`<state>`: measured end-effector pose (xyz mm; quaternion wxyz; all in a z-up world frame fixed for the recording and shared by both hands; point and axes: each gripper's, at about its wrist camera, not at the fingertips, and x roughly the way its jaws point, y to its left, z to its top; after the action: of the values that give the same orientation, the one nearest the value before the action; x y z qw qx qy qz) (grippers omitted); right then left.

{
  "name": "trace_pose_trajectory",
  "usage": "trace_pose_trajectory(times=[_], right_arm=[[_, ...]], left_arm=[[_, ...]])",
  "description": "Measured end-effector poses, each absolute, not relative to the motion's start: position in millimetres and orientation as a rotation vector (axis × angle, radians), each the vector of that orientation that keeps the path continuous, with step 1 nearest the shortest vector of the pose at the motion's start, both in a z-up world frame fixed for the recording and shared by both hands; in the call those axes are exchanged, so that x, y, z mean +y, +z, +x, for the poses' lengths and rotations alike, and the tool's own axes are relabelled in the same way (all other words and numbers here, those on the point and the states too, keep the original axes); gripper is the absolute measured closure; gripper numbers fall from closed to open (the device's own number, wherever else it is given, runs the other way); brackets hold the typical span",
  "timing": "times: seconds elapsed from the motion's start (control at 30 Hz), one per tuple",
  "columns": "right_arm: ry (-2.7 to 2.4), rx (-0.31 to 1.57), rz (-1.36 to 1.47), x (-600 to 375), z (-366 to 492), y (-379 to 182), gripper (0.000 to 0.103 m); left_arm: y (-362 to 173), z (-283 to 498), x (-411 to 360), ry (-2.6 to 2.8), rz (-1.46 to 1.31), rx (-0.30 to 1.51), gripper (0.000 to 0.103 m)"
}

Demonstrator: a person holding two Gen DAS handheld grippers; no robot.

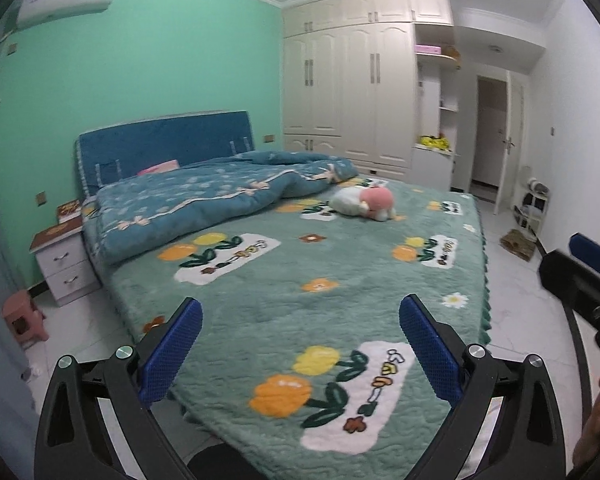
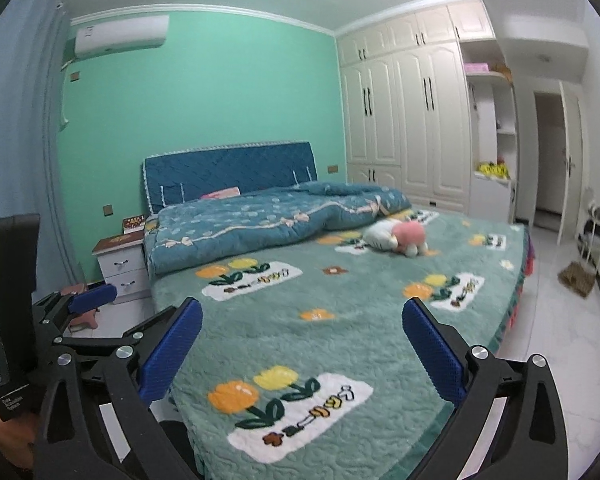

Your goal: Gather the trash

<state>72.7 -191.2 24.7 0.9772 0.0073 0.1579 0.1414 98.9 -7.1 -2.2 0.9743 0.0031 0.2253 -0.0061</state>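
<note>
Honestly, no clear trash is showing; both the left gripper [image 1: 300,320] and right gripper [image 2: 302,320] are hovering wide and empty over the bed's [image 1: 340,280] foot. The likeliest litter, a brownish heap [image 1: 518,245] on the floor, is lying far right, nearer the right gripper

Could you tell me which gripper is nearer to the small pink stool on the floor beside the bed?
Left. The left gripper is on the stool's side of the bed's foot; the right gripper is beside it, farther from the stool, toward the door side.
</note>
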Motion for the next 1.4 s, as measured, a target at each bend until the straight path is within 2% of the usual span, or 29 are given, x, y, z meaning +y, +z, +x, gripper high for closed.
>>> trace_pose_trajectory(times=[1.4], right_arm=[[0.281, 0.339, 0.064, -198.8, 56.3, 15.1, 0.005]], left_arm=[[-0.6, 73.9, 3.0, -0.025, -0.017, 0.426, 0.006]])
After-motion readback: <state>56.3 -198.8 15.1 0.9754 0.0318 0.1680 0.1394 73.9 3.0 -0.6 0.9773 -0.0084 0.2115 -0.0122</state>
